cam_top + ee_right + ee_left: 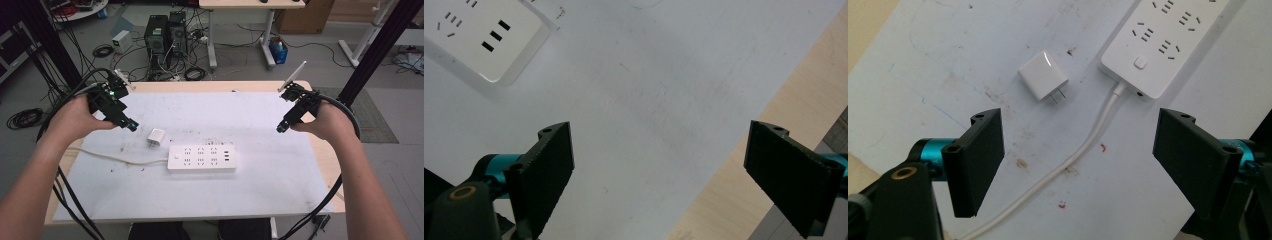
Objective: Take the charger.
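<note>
High view, unlabelled white charger (156, 137), power strip (201, 158)

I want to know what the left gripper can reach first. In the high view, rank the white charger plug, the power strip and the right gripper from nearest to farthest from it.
From the left gripper:
1. Charger plug, just to its right on the white mat.
2. Power strip, beyond the plug, mid-table.
3. Right gripper, far across at the right side.
</note>
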`<state>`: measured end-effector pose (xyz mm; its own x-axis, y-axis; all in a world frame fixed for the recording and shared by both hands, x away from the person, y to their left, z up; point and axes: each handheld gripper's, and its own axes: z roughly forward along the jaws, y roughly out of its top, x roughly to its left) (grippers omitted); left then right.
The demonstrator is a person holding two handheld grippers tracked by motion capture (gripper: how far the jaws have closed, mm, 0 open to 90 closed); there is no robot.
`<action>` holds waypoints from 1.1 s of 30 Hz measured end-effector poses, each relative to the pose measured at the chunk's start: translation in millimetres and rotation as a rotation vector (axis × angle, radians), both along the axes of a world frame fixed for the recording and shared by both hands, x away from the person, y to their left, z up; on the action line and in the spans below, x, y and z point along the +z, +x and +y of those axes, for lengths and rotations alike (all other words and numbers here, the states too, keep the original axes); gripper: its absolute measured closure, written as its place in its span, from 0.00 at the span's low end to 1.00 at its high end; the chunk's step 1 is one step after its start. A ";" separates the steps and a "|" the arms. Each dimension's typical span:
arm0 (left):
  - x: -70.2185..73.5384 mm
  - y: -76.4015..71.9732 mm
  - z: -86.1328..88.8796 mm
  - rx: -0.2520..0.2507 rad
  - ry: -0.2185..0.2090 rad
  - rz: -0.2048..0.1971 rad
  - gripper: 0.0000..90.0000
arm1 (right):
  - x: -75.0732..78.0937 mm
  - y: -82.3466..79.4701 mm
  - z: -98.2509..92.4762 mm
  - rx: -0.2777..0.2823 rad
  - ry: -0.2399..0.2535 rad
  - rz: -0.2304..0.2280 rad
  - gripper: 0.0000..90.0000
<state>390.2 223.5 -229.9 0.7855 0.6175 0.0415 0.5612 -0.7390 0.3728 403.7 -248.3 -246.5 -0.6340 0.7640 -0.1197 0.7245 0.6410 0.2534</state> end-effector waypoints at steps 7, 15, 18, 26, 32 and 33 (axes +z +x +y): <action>-10.5 9.6 -4.2 0.045 -0.001 0.021 0.23 | -1.2 0.0 0.2 -0.005 0.004 -0.009 0.13; -41.8 26.9 -15.3 0.098 0.006 0.051 0.23 | -1.2 -1.6 1.1 -0.003 0.012 -0.022 0.13; -58.0 34.2 -20.3 0.104 0.014 0.077 0.23 | -0.7 -2.8 -0.1 -0.006 0.015 -0.032 0.13; -95.7 51.1 -31.3 0.167 0.014 0.127 0.23 | -7.5 -4.5 -2.9 -0.011 0.023 -0.033 0.13; -123.3 62.8 -37.8 0.219 0.024 0.161 0.23 | -13.9 -5.1 -5.5 -0.017 0.028 -0.029 0.13; -123.3 62.8 -37.8 0.219 0.024 0.161 0.23 | -13.9 -5.1 -5.5 -0.017 0.028 -0.029 0.13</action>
